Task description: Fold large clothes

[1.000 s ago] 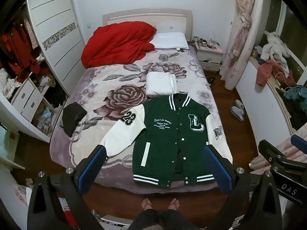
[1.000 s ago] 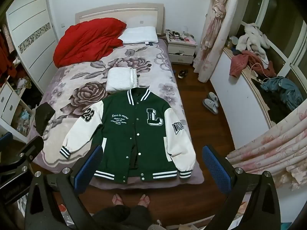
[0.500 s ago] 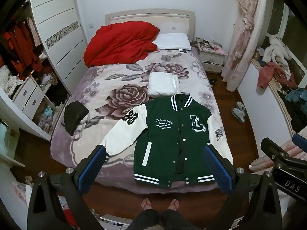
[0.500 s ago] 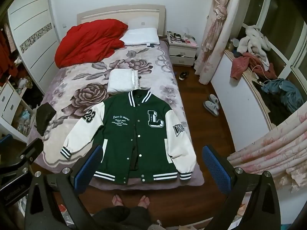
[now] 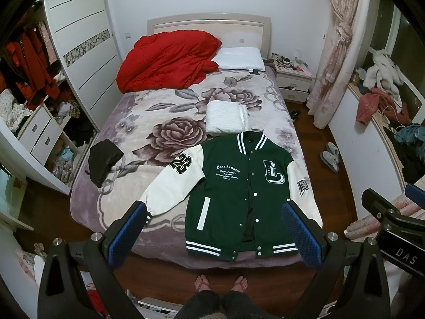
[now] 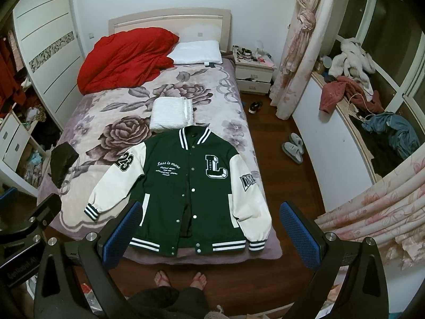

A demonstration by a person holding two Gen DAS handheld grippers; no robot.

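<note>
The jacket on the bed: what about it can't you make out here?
- Jacket back: both views, it lies face up.
- Left cuff: left wrist view, gripper finger covers it.
- Small chest script: too small beyond "Less is more".
- Sleeve patch: curves away, unreadable.

Home bedroom, bed [image 5: 148, 122] (1 pillow [image 5: 240, 58]), wardrobe [image 5: 85, 53]

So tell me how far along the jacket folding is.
Done: the green varsity jacket lies spread flat, front up, at the foot of the bed; a white folded item sits beyond its collar. In hand: nothing; the left claw and right claw hang open above. Left: every fold.
</note>
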